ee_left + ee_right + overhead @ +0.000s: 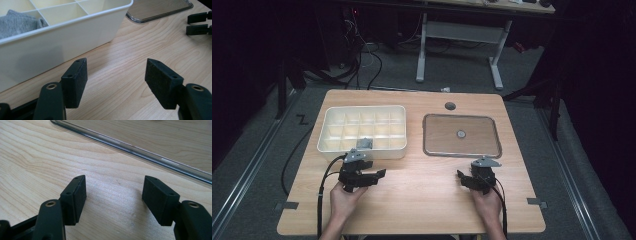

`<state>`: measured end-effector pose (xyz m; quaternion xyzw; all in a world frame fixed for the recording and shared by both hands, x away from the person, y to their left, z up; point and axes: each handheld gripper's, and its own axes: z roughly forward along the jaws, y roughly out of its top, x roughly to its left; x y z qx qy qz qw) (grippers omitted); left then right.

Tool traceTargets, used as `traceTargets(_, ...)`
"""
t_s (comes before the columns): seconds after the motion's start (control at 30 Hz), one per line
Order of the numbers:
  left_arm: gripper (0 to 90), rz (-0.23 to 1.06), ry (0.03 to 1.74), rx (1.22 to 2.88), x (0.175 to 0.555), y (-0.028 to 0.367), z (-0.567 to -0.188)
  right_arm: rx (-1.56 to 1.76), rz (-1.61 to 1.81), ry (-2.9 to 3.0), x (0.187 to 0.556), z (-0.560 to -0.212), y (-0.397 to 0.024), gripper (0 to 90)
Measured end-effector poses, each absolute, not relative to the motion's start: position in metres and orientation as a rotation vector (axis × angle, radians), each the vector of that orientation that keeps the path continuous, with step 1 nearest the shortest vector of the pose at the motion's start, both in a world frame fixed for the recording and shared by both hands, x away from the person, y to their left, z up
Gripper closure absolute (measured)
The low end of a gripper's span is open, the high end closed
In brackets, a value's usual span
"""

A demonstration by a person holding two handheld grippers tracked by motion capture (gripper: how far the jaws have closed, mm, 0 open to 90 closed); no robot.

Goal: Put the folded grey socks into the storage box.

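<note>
A small grey cloth [364,143], maybe a sock, sits bunched up in one little box of the white tray [326,131], in the row nearest the person and about in the middle of that row. From the left gripper view the grey cloth [20,22] looks soft and fuzzy, and it pokes up close to the top of the thin walls around it. I think it is very light and floppy, so it will bend and sag when lifted, and it will not break or slip much. The best place to grab it is probably the puffy top fold, pinched from above, because the walls of the little box leave little room at the sides. The left gripper [379,174] rests low over the wooden table [422,200] just in front of the tray, and its two black jaws are spread wide with nothing between them. The white tray wall [62,40] stands right before it. The right gripper [460,176] is well apart on the other side, near the front edge of a clear flat lid [462,135] lying on the table. Its jaws are spread wide too, over bare wood. A small round thing [461,133] sits in the middle of the lid. Both hands hold the grippers near the table's front.
</note>
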<state>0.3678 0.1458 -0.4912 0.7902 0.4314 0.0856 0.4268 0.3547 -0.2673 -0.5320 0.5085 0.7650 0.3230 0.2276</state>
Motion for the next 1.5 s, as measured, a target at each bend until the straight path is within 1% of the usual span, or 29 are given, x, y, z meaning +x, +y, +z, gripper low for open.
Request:
traceTargets(0.63, 35.4, 0.282, 1.103, 2.06, 0.373, 0.134, -0.51, 1.402, 0.89, 2.107, 0.355, -0.532, -0.267, 36.4)
traceTargets(1.2, 35.1, 0.327, 1.112, 2.099, 0.38, 0.126, -0.523, 1.401, 0.89, 2.107, 0.355, -0.532, -0.267, 36.4)
traceTargets(1.37, 34.9, 0.358, 1.124, 2.106, 0.381, 0.124, -0.528, 1.401, 0.89, 2.107, 0.355, -0.532, -0.267, 36.4)
traceTargets(1.5, 34.7, 0.407, 1.119, 2.106, 0.379, 0.123, -0.53, 1.401, 0.89, 2.107, 0.355, -0.532, -0.267, 36.4)
